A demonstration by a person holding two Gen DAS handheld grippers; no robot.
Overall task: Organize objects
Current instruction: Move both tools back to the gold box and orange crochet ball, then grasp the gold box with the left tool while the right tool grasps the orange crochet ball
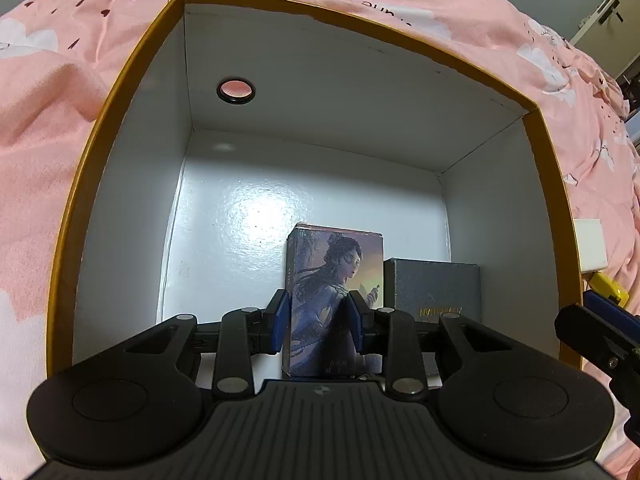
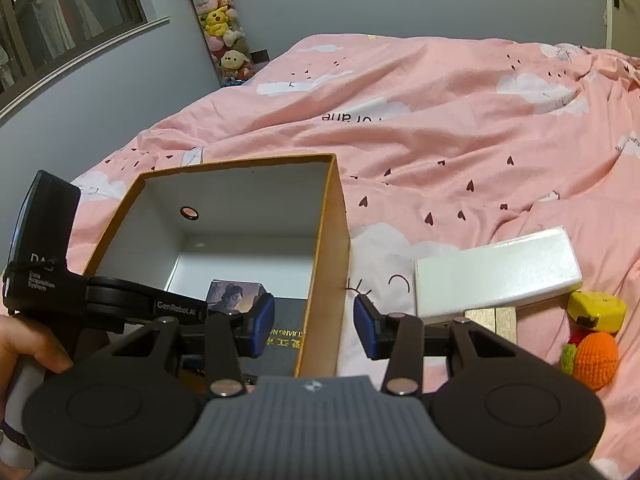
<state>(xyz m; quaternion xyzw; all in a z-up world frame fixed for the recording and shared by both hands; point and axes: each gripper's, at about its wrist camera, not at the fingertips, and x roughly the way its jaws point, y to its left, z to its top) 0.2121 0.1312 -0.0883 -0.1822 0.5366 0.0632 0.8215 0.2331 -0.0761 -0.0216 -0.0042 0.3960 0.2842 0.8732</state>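
Note:
An orange-rimmed cardboard box [image 1: 120, 128] with a white inside lies open on the pink bedding. In it stands an illustrated card box [image 1: 334, 268], with a dark grey box with gold lettering [image 1: 434, 292] to its right. My left gripper [image 1: 318, 312] reaches down into the big box. Its jaws stand slightly apart in front of the card box, the right pad overlapping its face, and neither pad presses on it. My right gripper [image 2: 316, 330] hangs open over the big box's right wall [image 2: 324, 264], holding nothing. The card box [image 2: 234, 296] and the dark box [image 2: 288, 340] also show in the right wrist view.
Right of the big box on the bedding lie a white flat box [image 2: 496, 272], a yellow tape measure [image 2: 598, 308], an orange knitted fruit [image 2: 592, 356] and a wooden piece [image 2: 492, 320]. The big box's far wall has a round hole [image 1: 236, 90]. A hand [image 2: 28, 344] grips the left tool.

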